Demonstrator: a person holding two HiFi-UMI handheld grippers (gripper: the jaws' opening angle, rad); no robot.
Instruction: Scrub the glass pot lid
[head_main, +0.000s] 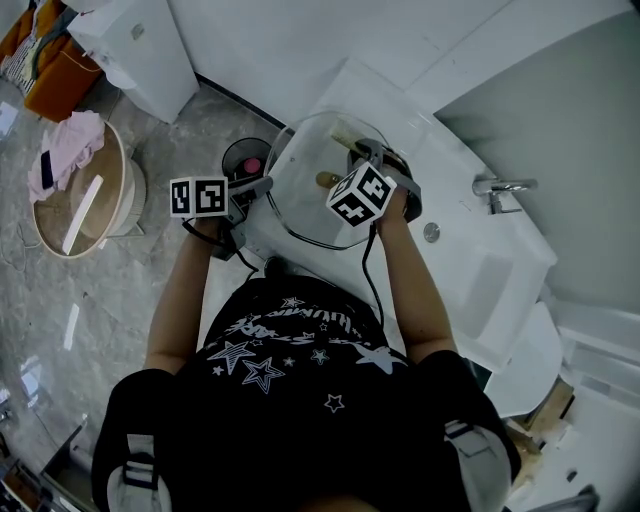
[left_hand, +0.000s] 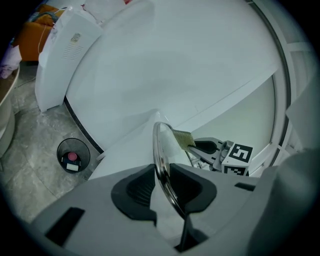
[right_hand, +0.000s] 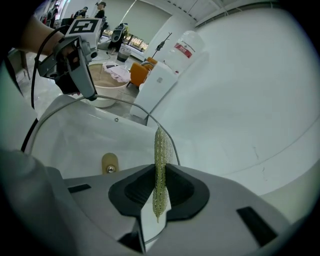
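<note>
The glass pot lid (head_main: 300, 200) stands on edge above the white counter, its brown knob (head_main: 327, 180) facing me. In the left gripper view its steel rim (left_hand: 160, 145) runs between the pads of my left gripper (left_hand: 162, 182), which is shut on it. My right gripper (right_hand: 159, 187) is shut on a thin yellow-green scrub pad (right_hand: 160, 160). The pad's tip reaches up to the lid's far rim (right_hand: 150, 125). In the head view the left gripper (head_main: 262, 186) holds the lid's left edge and the right gripper (head_main: 362, 152) is at its upper right, with the pad (head_main: 345, 135) against the glass.
A white sink (head_main: 480, 280) with a chrome faucet (head_main: 500, 187) lies to the right. On the floor at the left are a black waste bin (head_main: 245, 160), a round wooden tub (head_main: 80, 195) holding a pink cloth, and a white cabinet (head_main: 140, 50).
</note>
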